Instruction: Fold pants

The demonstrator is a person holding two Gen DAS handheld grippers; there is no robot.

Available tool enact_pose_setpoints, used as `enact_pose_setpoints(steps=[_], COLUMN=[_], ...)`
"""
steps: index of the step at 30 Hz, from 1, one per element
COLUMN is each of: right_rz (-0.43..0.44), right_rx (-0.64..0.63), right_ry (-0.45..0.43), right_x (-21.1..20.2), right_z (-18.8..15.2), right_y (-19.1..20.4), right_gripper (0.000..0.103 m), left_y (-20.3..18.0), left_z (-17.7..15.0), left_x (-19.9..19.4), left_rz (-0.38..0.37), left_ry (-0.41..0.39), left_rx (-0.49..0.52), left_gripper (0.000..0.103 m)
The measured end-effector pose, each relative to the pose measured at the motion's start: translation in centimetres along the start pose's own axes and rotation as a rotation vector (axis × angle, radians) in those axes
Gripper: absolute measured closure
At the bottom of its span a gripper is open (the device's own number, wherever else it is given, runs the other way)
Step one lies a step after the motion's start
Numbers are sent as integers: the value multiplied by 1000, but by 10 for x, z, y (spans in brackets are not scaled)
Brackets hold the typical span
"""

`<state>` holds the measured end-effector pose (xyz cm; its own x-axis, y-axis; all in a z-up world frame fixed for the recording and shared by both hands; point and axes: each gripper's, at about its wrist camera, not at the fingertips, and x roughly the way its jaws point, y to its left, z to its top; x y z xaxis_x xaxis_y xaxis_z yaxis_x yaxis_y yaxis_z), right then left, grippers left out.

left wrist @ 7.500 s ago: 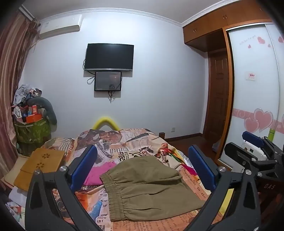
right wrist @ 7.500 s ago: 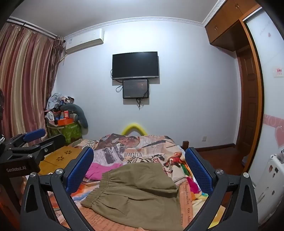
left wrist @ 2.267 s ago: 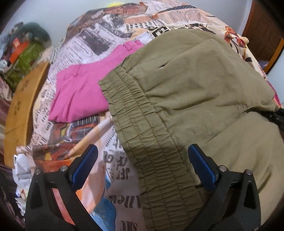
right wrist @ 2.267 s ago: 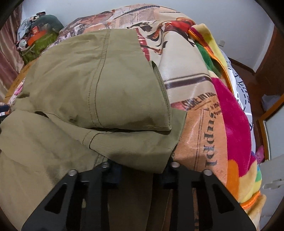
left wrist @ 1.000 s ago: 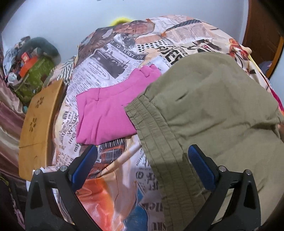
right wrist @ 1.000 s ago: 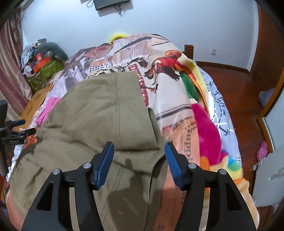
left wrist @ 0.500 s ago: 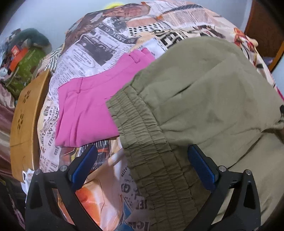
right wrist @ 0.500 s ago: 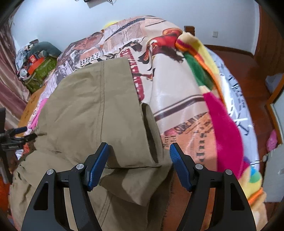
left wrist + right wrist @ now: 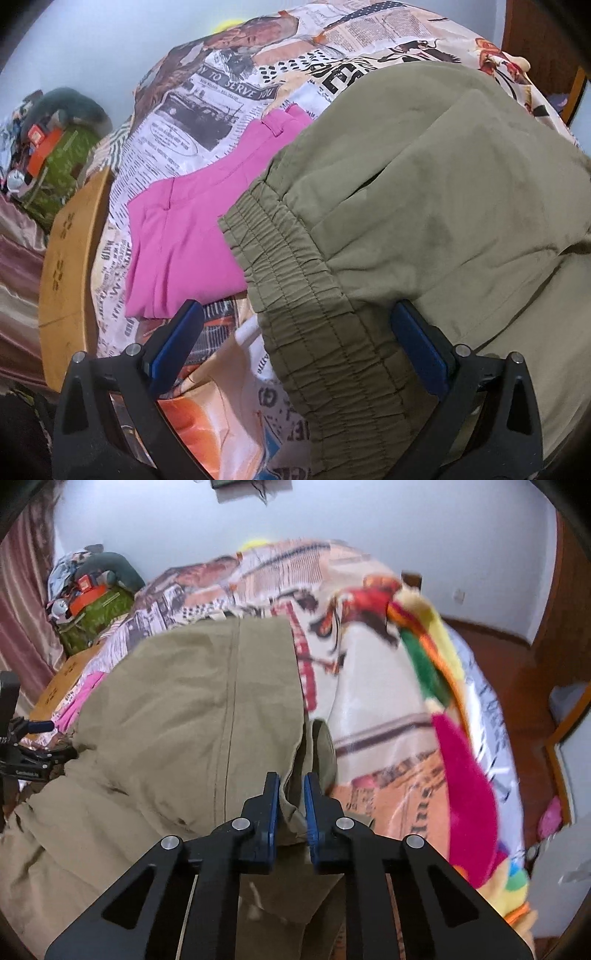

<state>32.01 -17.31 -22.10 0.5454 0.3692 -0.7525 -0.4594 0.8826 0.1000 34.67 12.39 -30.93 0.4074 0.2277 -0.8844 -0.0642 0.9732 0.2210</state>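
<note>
On the newsprint-patterned bedspread (image 9: 207,122), olive cotton pants (image 9: 424,206): right gripper (image 9: 291,805) just clamped onto the hem fold; left gripper (image 9: 295,350) wide over the elastic waistband, should pinch before lifting evenly.

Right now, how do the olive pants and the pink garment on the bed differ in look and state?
The olive pants have a gathered elastic waistband; the pink garment has a plain band with a belt loop.

The olive pants are being handled: the right gripper has just closed on a fold of them. The pink garment lies untouched.

The olive pants overlap the pink garment's edge.

Both rest on the printed bedspread.
</note>
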Motion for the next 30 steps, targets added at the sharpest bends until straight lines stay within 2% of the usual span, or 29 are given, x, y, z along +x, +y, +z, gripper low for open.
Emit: enact_pose_setpoints(steps=[5, 16, 27, 29, 30], right_rz=[-31, -55, -77, -76, -75], right_rx=[-38, -12, -26, -17, -13], right_ry=[-30, 87, 118, 120, 115], right_x=[-2, 43, 21, 15, 10], right_z=[8, -7, 6, 9, 12], right_y=[4, -7, -4, -2, -1], right_gripper=[94, 95, 91, 90, 85], left_y=[5, 17, 18, 21, 23], left_z=[0, -3, -3, -4, -4], left_x=[2, 20, -6, -17, -24], left_rz=[21, -48, 5, 23, 27], left_ry=[-9, 17, -2, -25, -38], left_rx=[1, -68, -50, -50, -52], left_gripper=[0, 0, 0, 0, 0])
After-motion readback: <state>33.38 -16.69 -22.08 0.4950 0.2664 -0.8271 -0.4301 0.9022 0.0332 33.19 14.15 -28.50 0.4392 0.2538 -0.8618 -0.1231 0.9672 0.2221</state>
